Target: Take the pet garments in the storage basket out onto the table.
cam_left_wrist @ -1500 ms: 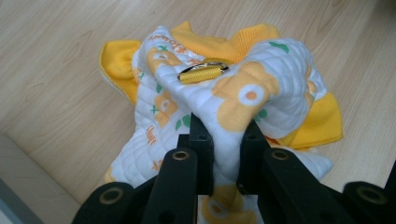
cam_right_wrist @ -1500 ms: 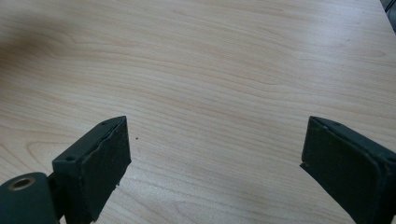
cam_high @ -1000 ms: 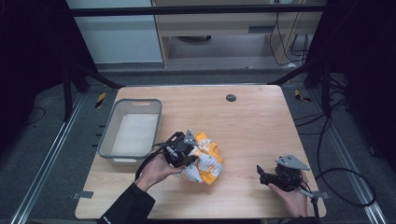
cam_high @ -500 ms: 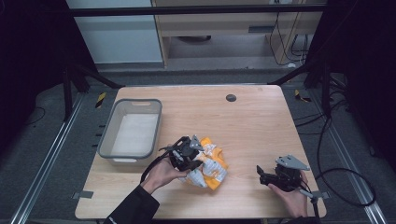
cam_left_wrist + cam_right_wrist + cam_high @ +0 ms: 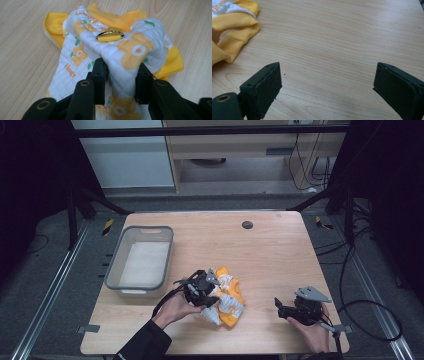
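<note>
A small quilted white garment (image 5: 229, 301) with orange flowers and yellow trim lies crumpled on the wooden table (image 5: 260, 260), front centre. My left gripper (image 5: 211, 294) rests on its left side. In the left gripper view a raised fold of the garment (image 5: 125, 57) stands between the jaws of that gripper (image 5: 120, 68), which have just been opening; the fold still fills the gap. A metal ring on a yellow strap (image 5: 110, 35) sits atop the fold. My right gripper (image 5: 279, 308) lies open near the front right, its jaws (image 5: 325, 75) wide over bare wood, right of the garment's yellow edge (image 5: 234, 27).
A grey plastic bin (image 5: 119, 262) with a white lining stands at the table's left side. A small dark round disc (image 5: 247, 224) sits near the far edge. Cables trail off the right side by the right hand.
The left gripper has moved down and toward the front with the garment, lowering it onto the table. Its jaws have spread apart. The right gripper has stayed put.
</note>
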`<state>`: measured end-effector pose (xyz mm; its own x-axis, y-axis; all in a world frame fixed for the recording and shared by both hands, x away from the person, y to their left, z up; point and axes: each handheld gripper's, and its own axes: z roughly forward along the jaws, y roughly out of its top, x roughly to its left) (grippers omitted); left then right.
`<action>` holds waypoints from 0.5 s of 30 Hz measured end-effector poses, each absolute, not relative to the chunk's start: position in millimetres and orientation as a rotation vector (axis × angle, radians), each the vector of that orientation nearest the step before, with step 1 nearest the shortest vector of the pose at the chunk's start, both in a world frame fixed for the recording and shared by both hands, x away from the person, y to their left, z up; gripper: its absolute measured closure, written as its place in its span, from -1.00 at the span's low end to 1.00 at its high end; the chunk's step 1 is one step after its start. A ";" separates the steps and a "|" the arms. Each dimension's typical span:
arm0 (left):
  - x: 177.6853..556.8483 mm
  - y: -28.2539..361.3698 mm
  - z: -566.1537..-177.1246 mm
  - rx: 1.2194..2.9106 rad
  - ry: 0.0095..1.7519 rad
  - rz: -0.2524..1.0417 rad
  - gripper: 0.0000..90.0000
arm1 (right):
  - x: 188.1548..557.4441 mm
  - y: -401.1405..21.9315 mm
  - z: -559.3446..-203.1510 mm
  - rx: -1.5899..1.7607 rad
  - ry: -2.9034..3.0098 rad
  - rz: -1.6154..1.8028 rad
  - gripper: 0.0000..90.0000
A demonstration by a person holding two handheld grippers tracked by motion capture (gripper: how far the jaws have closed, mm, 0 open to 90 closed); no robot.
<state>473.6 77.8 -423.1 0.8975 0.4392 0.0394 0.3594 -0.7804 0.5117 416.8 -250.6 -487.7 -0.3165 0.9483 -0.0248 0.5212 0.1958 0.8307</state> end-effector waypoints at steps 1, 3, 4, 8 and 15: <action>473.6 77.8 -423.1 2.554 0.577 0.213 0.43 | 416.8 -250.6 -487.7 1.367 1.924 1.005 -0.83; 473.0 78.4 -424.2 2.551 0.573 0.222 0.39 | 416.5 -250.4 -487.6 1.372 1.925 1.008 -0.83; 472.8 79.2 -425.2 2.551 0.577 0.225 0.32 | 416.5 -250.5 -487.7 1.373 1.925 1.008 -0.83; 472.3 80.4 -426.3 2.545 0.581 0.226 0.19 | 416.4 -250.7 -487.8 1.370 1.924 1.006 -0.83; 469.9 85.6 -422.3 2.508 0.580 0.232 -0.05 | 416.3 -251.0 -488.0 1.372 1.924 1.005 -0.83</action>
<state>469.9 85.6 -422.3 0.8921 0.4498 0.0426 0.3548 -0.7559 0.5502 416.3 -251.0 -488.0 -0.3149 0.9489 -0.0220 0.5238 0.1931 0.8297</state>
